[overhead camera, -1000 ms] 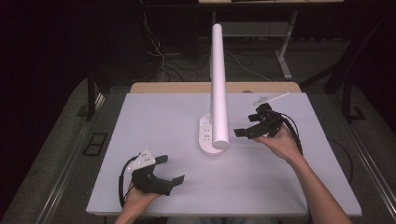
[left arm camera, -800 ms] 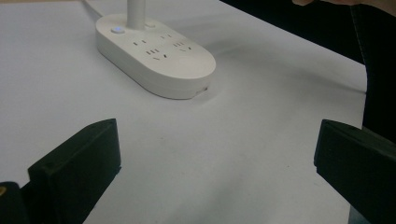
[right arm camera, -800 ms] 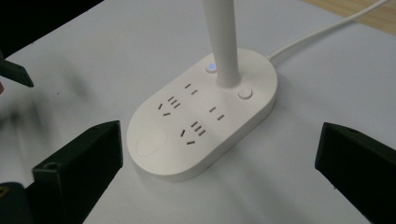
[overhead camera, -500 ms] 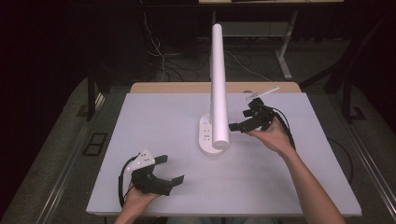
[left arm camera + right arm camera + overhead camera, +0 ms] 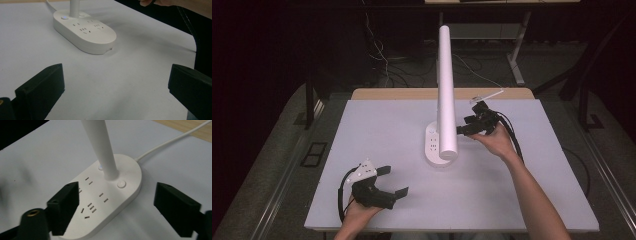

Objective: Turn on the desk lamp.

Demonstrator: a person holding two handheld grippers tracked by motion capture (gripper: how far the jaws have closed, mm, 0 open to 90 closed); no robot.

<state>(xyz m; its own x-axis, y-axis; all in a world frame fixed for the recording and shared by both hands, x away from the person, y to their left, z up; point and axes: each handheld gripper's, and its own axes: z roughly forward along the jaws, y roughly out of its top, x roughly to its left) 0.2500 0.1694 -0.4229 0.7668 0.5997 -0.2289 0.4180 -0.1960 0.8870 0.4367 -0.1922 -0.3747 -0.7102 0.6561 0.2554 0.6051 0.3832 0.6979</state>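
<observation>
Right claw [image 5: 462, 131] hangs released over white oval plastic socket base [image 5: 110, 195] mid-tabletop [image 5: 377, 125]; left claw [image 5: 393, 181] rests released, well apart. We judge approach step; next needs lowering onto round button [image 5: 121, 184].

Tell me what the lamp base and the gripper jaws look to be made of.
Lamp base: likely moulded white plastic, smooth with a faint sheen, rounded edges, socket slots and buttons set in. Right gripper jaws: matte black, blocky, possibly plastic or rubber-faced; the look leaves that open.
</observation>
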